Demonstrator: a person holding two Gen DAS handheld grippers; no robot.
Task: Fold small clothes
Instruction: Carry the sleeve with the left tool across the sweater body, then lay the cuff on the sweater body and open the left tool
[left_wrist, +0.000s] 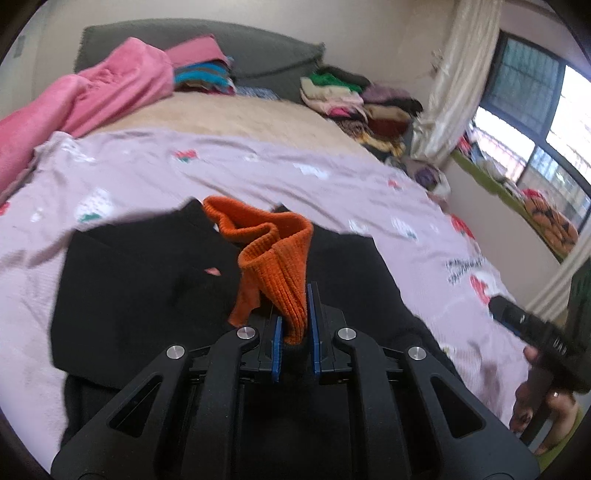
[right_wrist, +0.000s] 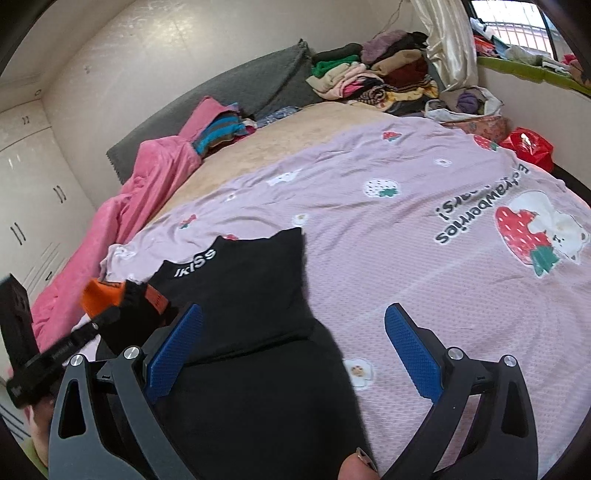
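Two grippers work over a bed covered by a lilac strawberry-print sheet (right_wrist: 406, 229). The left gripper (left_wrist: 295, 332) has its blue pads pressed tight on the orange ribbed cuff (left_wrist: 275, 254) of a black garment (left_wrist: 147, 288), lifting that cuff above the cloth. The rest of the black garment lies spread flat on the sheet, white lettering showing near one edge in the right wrist view. The right gripper (right_wrist: 295, 347) hangs above the garment's edge with its jaws spread wide, holding nothing. Piles of folded clothes (right_wrist: 376, 77) sit at the far end of the bed, beside a pink blanket (left_wrist: 92, 92).
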